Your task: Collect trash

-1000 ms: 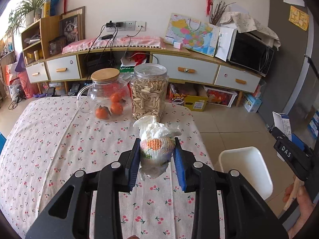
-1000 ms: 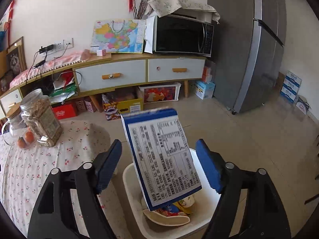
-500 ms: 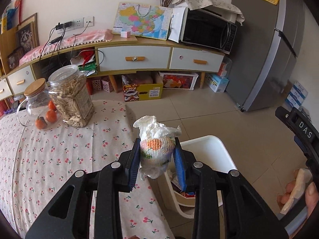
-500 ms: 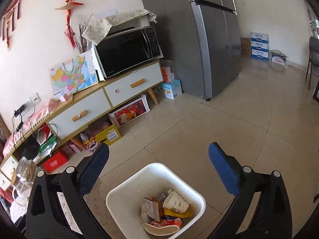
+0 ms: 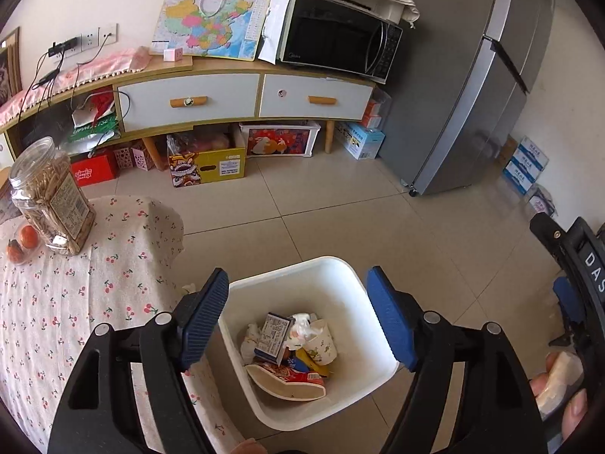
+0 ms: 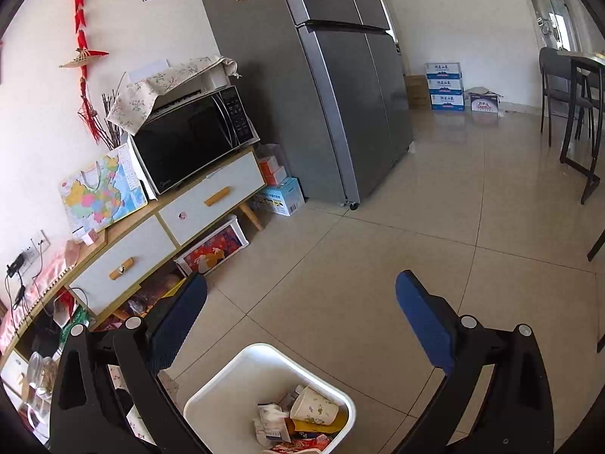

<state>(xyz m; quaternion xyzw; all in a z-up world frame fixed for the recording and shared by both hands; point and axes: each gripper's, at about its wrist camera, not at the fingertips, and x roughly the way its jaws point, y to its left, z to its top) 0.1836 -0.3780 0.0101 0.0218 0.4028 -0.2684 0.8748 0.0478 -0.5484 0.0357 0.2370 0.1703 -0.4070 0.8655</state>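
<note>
My left gripper (image 5: 298, 317) hangs over the white bin (image 5: 340, 265) beside the cherry-print table (image 5: 75, 302), its jaws opening with nothing between them; my right gripper (image 6: 302, 325) stands spread wide and bare above the same bin (image 6: 211, 397); the trash lies inside it: a paper cup (image 5: 321, 342), a small printed box (image 5: 273, 335), crumpled tissue (image 5: 300, 321) and a red wrapper (image 5: 298, 376), heaped at the bottom
</note>
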